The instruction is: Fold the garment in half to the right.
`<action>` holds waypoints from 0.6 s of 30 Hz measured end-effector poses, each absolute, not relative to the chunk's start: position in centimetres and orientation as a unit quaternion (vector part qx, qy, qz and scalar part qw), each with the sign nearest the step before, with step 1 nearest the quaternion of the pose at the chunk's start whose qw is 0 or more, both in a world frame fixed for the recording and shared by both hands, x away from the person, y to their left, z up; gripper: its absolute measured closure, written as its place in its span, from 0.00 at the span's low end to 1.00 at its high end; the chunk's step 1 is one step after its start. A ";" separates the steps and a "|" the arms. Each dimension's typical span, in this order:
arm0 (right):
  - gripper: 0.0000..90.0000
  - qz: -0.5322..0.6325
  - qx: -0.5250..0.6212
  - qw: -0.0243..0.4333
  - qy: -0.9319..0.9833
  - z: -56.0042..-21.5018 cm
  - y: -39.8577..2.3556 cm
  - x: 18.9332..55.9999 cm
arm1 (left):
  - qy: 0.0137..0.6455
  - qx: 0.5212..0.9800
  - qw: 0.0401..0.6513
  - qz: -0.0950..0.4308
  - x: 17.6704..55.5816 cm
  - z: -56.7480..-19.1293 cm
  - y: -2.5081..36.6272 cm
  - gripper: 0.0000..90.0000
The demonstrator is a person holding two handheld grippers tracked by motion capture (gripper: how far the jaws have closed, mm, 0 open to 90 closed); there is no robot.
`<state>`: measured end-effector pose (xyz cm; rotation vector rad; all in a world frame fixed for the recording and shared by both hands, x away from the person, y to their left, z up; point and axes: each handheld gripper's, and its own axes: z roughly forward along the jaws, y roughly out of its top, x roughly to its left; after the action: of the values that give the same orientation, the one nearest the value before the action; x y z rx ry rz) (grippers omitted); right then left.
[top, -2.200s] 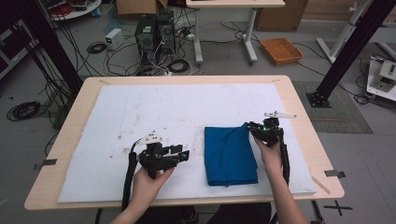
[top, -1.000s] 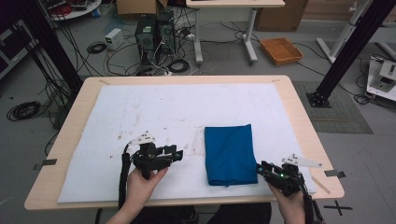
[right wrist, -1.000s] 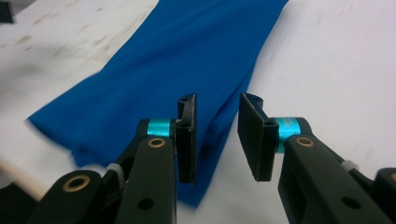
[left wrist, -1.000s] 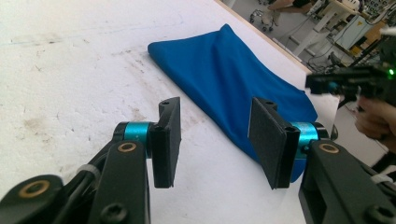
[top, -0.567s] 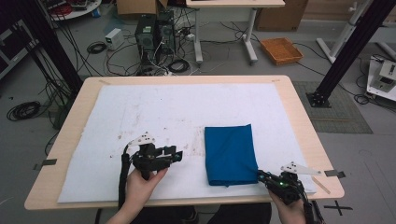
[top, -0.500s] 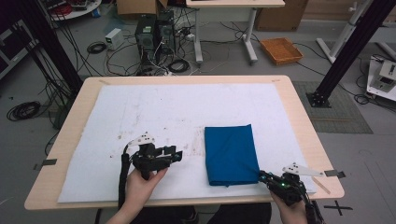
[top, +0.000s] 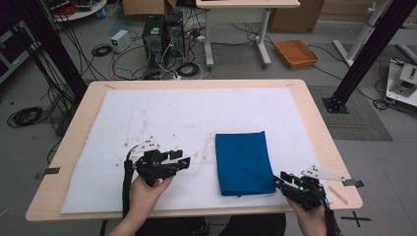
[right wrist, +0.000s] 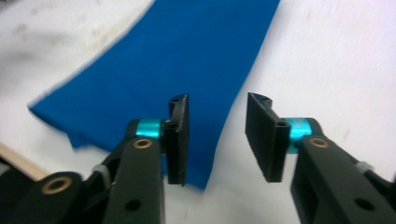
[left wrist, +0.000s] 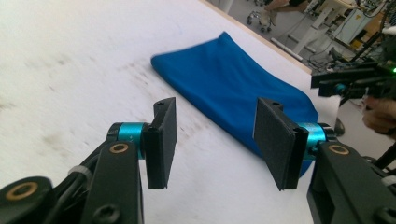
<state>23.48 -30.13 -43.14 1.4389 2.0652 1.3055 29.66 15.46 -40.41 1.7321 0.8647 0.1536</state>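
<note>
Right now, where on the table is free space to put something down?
The far half of the white mat, beyond the blue cloth, is bare, as is the strip between the cloth and the mat's left edge behind the left gripper. It is crowded near the cloth's near right corner, where the right gripper hovers.

Black jaws (left wrist: 217,140) — teal collars (brass screws).

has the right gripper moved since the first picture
Yes. The right gripper has come from the blue cloth's far right corner toward the person, to its near right corner.
</note>
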 end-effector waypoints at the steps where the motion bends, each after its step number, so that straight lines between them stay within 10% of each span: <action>1: 0.59 0.460 0.500 0.159 0.716 -42.7 -30.3 23.8 | 0.365 0.736 0.565 0.079 29.7 -40.2 15.8 0.53; 18: 0.38 0.493 0.486 0.239 0.680 -38.1 -31.2 31.4 | 0.372 0.720 0.529 0.252 31.0 -37.9 23.4 0.43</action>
<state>31.37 -31.16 -38.07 1.3316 1.8630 1.3504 31.03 23.37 -37.92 1.7181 0.8886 0.6018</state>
